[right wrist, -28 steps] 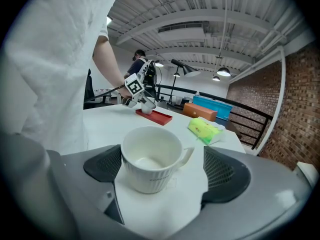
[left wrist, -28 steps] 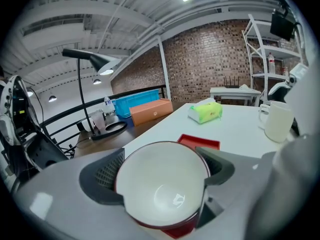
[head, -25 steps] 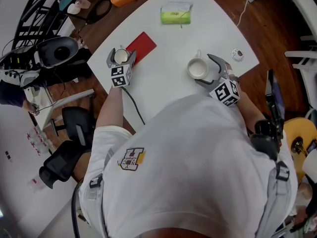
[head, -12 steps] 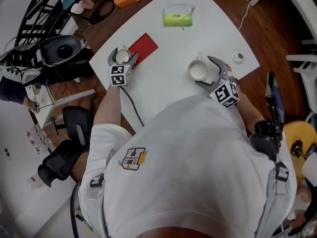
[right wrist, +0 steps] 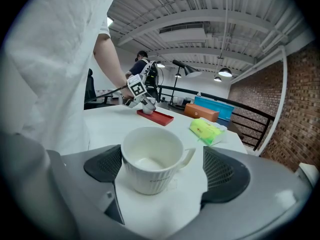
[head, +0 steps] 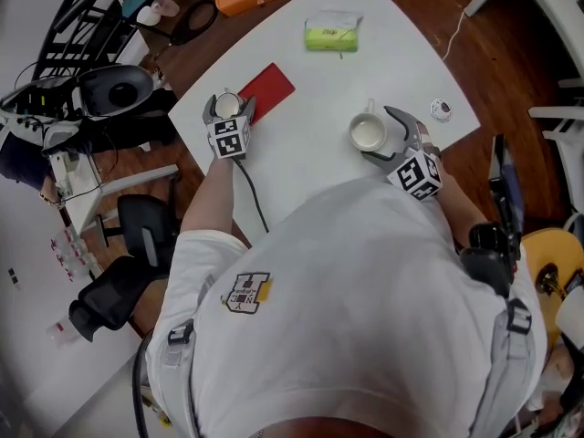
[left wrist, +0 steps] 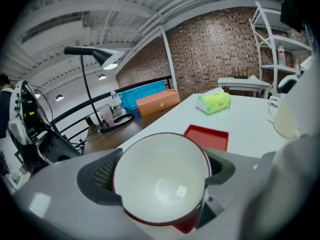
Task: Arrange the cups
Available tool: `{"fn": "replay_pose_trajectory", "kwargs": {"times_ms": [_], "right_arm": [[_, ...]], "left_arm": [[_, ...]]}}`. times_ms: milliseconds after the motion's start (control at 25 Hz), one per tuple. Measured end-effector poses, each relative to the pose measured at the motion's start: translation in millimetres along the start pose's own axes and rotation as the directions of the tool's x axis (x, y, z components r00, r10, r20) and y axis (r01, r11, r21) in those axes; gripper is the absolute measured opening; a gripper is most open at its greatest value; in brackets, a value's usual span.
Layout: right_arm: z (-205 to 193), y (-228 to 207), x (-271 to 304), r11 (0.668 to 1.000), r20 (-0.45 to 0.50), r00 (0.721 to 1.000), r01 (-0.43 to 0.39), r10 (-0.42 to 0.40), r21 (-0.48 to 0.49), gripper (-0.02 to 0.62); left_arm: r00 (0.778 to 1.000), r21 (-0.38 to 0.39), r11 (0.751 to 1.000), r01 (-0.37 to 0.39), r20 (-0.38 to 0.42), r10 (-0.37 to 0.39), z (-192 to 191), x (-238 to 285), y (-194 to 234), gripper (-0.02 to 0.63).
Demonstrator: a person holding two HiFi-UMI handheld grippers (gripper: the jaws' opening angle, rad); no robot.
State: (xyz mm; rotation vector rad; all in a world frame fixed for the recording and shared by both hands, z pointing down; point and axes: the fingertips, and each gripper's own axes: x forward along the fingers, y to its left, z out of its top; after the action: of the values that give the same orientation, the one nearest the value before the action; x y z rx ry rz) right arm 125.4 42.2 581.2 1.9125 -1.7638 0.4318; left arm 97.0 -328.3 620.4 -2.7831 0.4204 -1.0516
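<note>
I record a white table (head: 310, 144) bearing all items; a flat red tray (head: 270, 84) lies toward its left edge, a green packet (head: 329, 34) near its far edge. White mug (right wrist: 151, 159): ribbed wall, empty, upright on the table, handle turned toward one jaw; it stands between the jaws of the right gripper (right wrist: 162, 171), which I read as spread apart, the handle-side pad clear of it. Smaller cup (left wrist: 161, 179): white inside, red outside, empty; the left gripper (head: 227, 108) is clamped on it from both sides, at the tray's near end; whether it rests on the tray I cannot tell.
</note>
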Motion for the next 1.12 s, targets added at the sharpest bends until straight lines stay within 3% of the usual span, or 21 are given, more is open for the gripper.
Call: {"fn": "replay_pose_trajectory", "kwargs": {"times_ms": [240,600,880,1120], "right_arm": [[-0.5,2.4,-1.1,1.000,0.012,1.000,-0.003,0.003,0.012,0.508],[3.7,4.5,-1.5,1.000,0.005,1.000,-0.008,0.008,-0.017,0.508],[5.1,5.0,-2.0,1.000,0.013,1.000,-0.010,0.010,-0.029,0.508],[9.6,4.8,-7.0,1.000,0.049,0.999,0.003,-0.001,-0.031,0.491]], "left_arm": [[0.989,-0.094,0.985,-0.144,-0.039,0.141,3.0,-8.0,7.9,0.449],[0.998,-0.080,0.995,-0.062,0.012,0.064,-1.1,-16.8,2.2,0.488],[0.995,-0.075,0.995,-0.070,0.062,0.074,5.6,-41.4,4.9,0.488],[0.987,-0.121,0.990,-0.077,0.132,0.093,8.5,-80.5,-4.3,0.486]]}}
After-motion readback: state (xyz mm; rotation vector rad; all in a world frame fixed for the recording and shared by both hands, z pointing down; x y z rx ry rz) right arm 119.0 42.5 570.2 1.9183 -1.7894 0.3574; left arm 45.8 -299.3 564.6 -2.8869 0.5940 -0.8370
